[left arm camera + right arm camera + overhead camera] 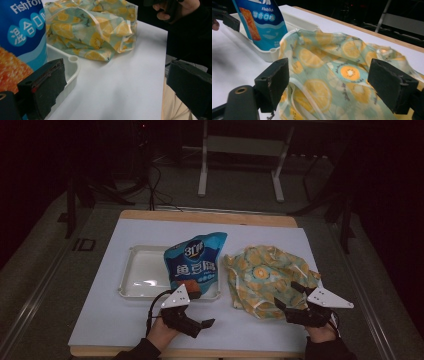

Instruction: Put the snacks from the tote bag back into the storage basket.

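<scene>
Lying crumpled on the right half of the white tabletop (125,320), toward its near edge, the lemon-print bag (267,277) is the thing nearest the right gripper (292,297). That gripper hovers at the bag's near right side with its jaws spread wide; the right gripper view has the cloth (332,82) between and beyond the two black jaws, but whether either pad touches it I cannot tell. Nothing is clamped.

Just left of the bag, a blue snack packet (194,262) stands with its foot in the right end of a white tray (132,285), which sits left of the tabletop's middle. The bag's left edge reaches close to the tray's right rim; in the left gripper view the cloth (92,30) lies just behind the tray's corner (73,60).

The left gripper (200,310) is low near the near edge, beside the tray's near right corner and the packet's foot, jaws likewise wide apart and holding nothing. The packet (20,37) fills the left of its own view.

By my reading, the work looks like getting the packet into the bag, and it is barely begun: the bag is flat and unopened, the packet is in the tray, and neither has been gripped. Opening the bag's mouth, lifting the packet and putting it in all remain.
</scene>
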